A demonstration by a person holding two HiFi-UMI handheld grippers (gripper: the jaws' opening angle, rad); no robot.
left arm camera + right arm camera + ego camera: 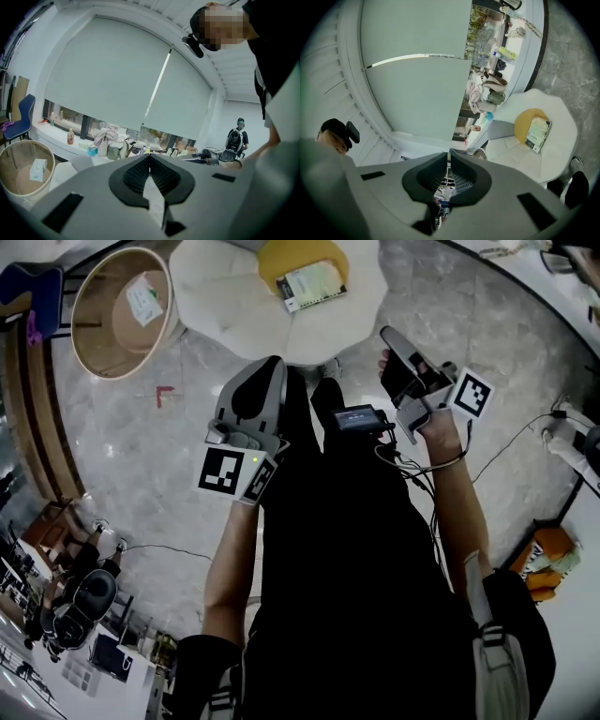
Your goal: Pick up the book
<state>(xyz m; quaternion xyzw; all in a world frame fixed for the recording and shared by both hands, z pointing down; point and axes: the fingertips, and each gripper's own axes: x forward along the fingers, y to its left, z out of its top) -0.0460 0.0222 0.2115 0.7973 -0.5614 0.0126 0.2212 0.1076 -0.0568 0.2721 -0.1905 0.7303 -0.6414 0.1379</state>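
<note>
**A:** Marble floor, white petal-shaped seat (pixel 234 296) ahead. Item one, the tools?

**B:** Left gripper (pixel 270 362): jaws closed together, nothing between them. Right gripper (pixel 386 334): likewise, pads meeting, empty. Both are held at the person's front, well apart from the seat.

**A:** Item two, the book?

**B:** Book (pixel 312 284): flat on the yellow cushion (pixel 281 259), lapping over that cushion's near edge. Neither gripper touches it.

**A:** Progress?

**B:** None yet, by my reading. Outstanding: approach, open a pair of jaws, grip, lift.
</note>
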